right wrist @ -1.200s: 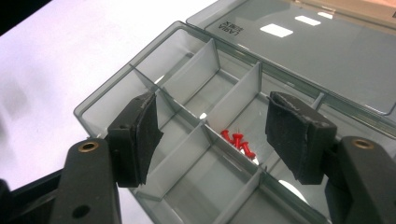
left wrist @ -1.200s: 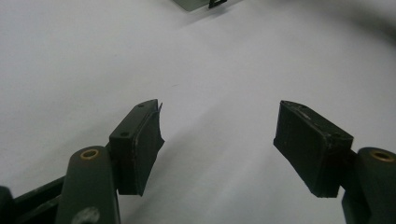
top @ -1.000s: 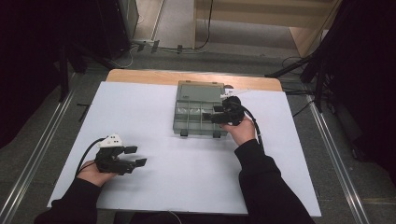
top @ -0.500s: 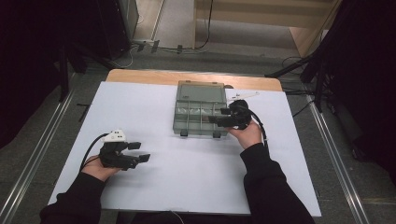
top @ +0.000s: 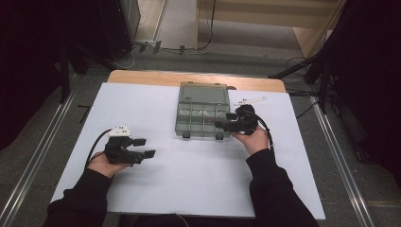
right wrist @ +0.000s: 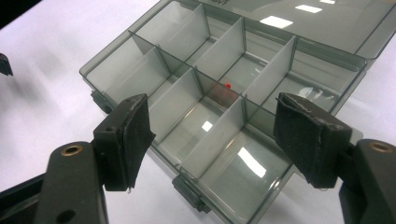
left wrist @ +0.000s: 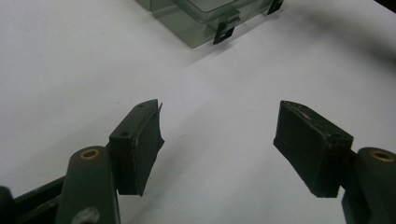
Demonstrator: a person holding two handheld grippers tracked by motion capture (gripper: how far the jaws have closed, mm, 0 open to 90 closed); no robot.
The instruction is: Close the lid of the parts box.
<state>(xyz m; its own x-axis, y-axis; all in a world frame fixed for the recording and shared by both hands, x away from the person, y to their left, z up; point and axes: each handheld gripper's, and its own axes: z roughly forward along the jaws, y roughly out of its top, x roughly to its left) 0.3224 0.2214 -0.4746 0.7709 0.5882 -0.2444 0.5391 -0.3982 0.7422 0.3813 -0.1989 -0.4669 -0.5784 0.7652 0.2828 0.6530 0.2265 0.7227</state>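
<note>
White table (top: 189, 189): open organiser box (top: 202, 111), small white bit (top: 249, 100).

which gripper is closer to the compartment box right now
The right gripper. It hovers open at the front right corner of the grey compartment box, over its open tray. The left gripper sits open on the white table cover, well off to the box's front left.

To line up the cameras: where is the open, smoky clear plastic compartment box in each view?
High view: open, smoky clear plastic compartment box, table centre.
Left gripper view: its corner at the top edge.
Right gripper view: centre, beyond the jaws.
Shared landmark: black front latches.
</note>
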